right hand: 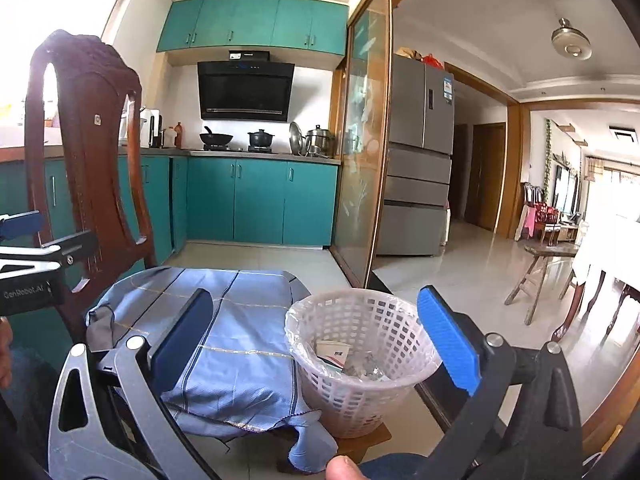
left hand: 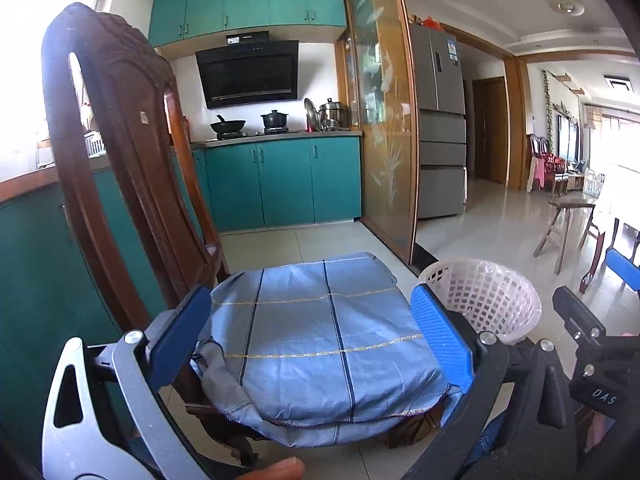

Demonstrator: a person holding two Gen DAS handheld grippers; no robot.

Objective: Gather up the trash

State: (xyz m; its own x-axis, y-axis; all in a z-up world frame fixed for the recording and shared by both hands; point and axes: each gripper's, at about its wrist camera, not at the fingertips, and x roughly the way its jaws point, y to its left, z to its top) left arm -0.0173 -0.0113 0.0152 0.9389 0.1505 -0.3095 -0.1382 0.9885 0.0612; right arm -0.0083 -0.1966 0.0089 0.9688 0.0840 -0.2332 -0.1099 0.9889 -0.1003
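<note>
So both grippers are up over a wooden chair with a blue plaid cloth draped on the seat. Left gripper has its blue pads spread wide with nothing between them, just the cloth below. Right gripper is the same deal, fingers wide apart and holding nothing.

The trash basket is a white lattice plastic one with a clear bag liner, sitting right beside the chair seat on its right, on what looks like a small wooden board. Here's the difference between the two cams: the right wrist view looks down into the basket, and you can see stuff already in there, a printed paper or carton piece plus some crumpled silvery bits. The left wrist view only catches the outside of the basket behind its right finger, so the contents are hidden from there.

The left view shows the cloth nearly full on, covering the seat with no loose trash on it that I can make out. The right view sees the cloth from the side, with a corner hanging off the front edge.

Each cam catches the other gripper at its edge too. Background is teal kitchen cabinets, a range hood and a steel fridge.
</note>
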